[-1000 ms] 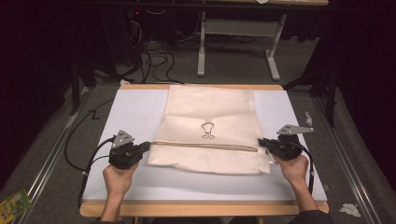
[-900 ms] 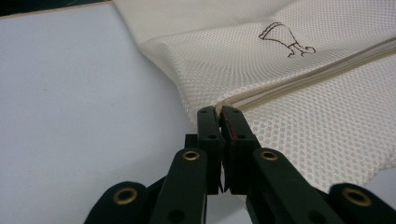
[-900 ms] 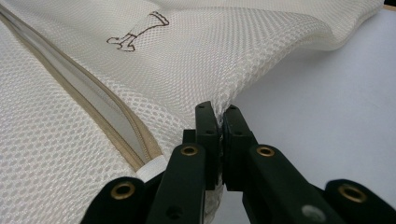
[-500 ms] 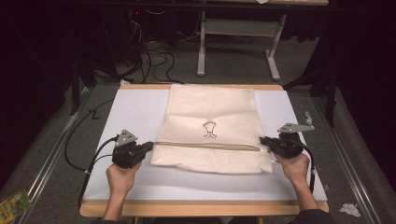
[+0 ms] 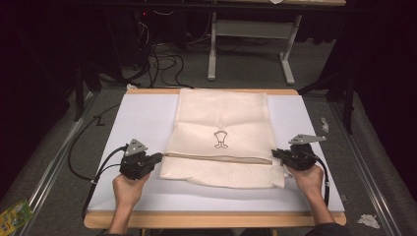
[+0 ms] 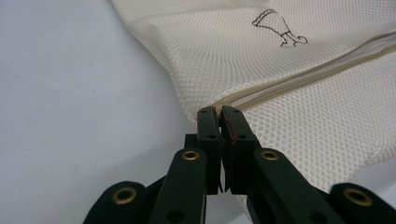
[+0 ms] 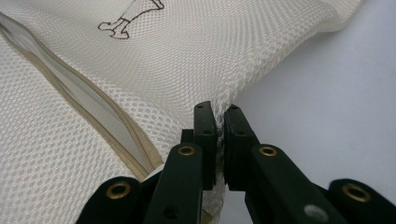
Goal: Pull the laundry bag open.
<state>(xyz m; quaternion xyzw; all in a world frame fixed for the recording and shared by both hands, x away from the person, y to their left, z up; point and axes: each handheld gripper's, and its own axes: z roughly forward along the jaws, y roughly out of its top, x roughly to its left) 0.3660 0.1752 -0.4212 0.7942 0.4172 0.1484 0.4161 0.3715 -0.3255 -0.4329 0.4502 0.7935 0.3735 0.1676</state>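
A cream mesh bag (image 5: 223, 132) with a zipper (image 5: 216, 156) across it and a small dark printed figure (image 5: 221, 139) lies flat in the middle of the white table (image 5: 142, 118). My left gripper (image 5: 158, 158) is shut on the bag's left edge at the zipper's end. In the left gripper view the left gripper (image 6: 220, 112) pinches the mesh bag (image 6: 299, 79) where the zipper (image 6: 303, 77) starts. My right gripper (image 5: 274, 153) is shut on the bag's right edge. In the right gripper view the right gripper (image 7: 219, 111) clamps the mesh bag (image 7: 177, 60) beside the zipper (image 7: 74, 102).
The table has a wooden rim (image 5: 211, 219) along its near edge. Cables (image 5: 157, 59) and a grey metal stand (image 5: 251, 34) occupy the floor beyond the far edge. Scraps of paper (image 5: 366, 220) and a green packet (image 5: 14, 215) lie on the floor at the sides.
Both grippers have drawn the bag's lower part slightly toward the near edge, holding its two side edges throughout. The fold at the zipper has shifted with them.
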